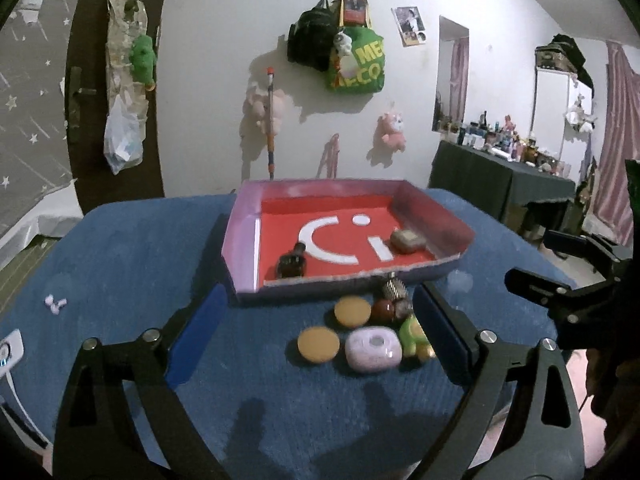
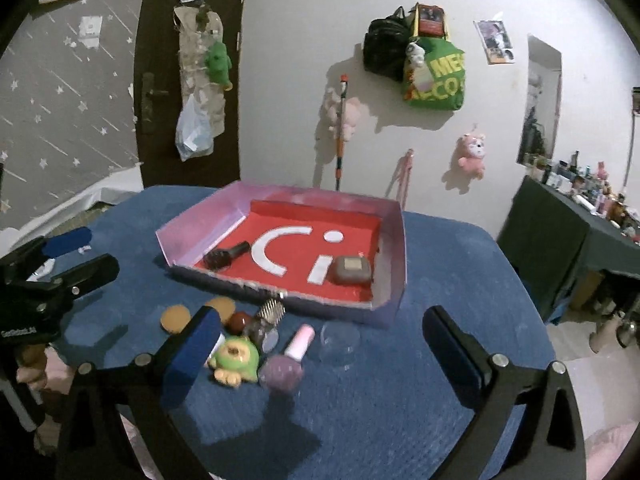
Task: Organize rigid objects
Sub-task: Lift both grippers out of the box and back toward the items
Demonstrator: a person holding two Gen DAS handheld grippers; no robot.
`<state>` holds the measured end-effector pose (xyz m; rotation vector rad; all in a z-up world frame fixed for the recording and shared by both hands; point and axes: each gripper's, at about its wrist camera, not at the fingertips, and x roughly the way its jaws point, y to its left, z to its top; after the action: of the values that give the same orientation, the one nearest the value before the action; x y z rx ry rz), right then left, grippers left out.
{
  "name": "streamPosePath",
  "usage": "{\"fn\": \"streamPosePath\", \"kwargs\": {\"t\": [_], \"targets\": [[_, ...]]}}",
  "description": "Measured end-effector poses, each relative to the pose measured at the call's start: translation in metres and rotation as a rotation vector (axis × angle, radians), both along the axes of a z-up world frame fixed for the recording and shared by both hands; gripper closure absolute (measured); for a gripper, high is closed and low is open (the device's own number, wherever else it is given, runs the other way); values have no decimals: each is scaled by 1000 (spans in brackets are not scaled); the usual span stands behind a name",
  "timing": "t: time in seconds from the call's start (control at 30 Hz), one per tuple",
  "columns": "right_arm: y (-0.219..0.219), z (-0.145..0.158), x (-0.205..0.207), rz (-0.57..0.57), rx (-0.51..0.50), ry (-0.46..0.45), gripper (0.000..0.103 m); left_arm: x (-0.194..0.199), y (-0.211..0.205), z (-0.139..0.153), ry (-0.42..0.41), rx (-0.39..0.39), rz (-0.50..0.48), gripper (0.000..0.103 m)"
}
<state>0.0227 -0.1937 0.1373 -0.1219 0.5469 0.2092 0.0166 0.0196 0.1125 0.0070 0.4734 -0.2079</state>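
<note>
Both sets of jaws stand wide and empty: the left gripper [image 1: 320, 328] frames the pile in front of the tray [image 1: 440, 208], the right gripper [image 2: 320, 340] likewise. The tray already holds a dark bottle [image 1: 291, 265] and a grey case [image 1: 407, 241]. Best take the pink case [image 1: 373, 349] at the pile's near edge first, jaws squarely over it, clear of the green toy [image 1: 414, 334] just beside it on the blue surface [image 1: 120, 280].
</note>
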Motion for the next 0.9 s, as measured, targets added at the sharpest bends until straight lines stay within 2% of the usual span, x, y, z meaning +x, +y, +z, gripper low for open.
{"fn": "streamPosePath", "kwargs": {"t": [0.17,0.37,0.57,0.9], "targets": [[3,-35,-6,-47,-20,8,0,0,-2,-31,73,-9,16,8],[-4,-68,3,-79,-8,79,0,9,0,-57,148,-5,35,8],[-10,-79,10,-82,27,113,0,16,1,-62,177,-2,42,8],[-7,-86,27,-83,54,160,0,37,6,-67,242,69,47,8]]}}
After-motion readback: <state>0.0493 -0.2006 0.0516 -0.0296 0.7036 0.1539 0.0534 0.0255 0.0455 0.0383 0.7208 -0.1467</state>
